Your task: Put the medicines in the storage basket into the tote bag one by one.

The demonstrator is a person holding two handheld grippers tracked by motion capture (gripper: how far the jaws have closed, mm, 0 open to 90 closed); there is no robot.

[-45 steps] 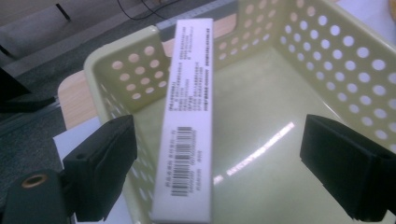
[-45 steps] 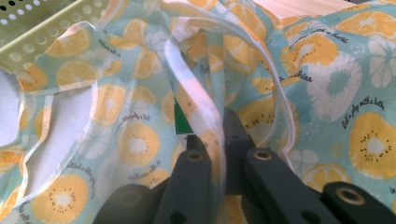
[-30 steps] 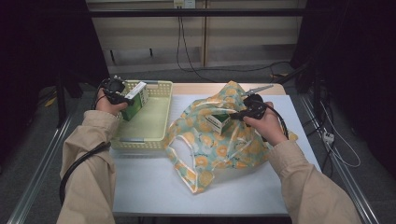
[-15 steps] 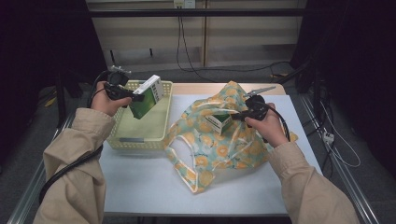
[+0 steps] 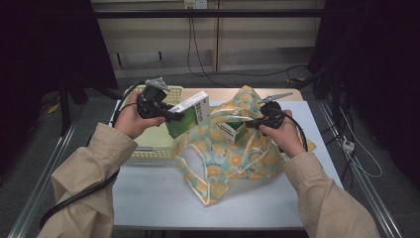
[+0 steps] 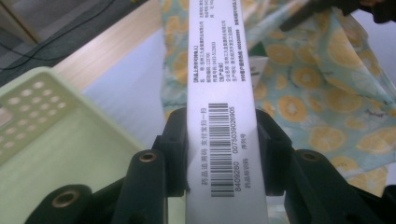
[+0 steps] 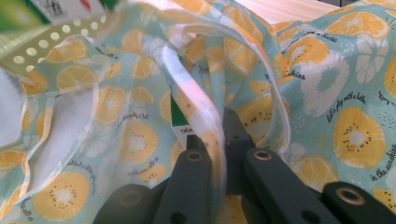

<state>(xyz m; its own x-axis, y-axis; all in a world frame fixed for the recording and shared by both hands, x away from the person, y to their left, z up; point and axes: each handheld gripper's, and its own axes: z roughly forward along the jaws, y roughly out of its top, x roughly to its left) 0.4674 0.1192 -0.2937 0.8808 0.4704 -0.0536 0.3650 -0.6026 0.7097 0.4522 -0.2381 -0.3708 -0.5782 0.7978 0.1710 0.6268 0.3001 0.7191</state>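
High view: left gripper (image 5: 171, 115) carries a green-white box (image 5: 190, 115) above the basket (image 5: 148, 148) edge, beside the fruit-print bag (image 5: 233, 148). Left gripper view: jaws pinch the box's (image 6: 224, 121) sides. Right gripper view: jaws pressed together on the bag's (image 7: 327, 102) rim.

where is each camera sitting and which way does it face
High view: above the person's side, facing forward and down; both sleeves, left tool and right tool show.
Left gripper view: along its jaws clamping the box.
Right gripper view: along its jaws pinching the bag.
Shared: the box, the bag, the basket.
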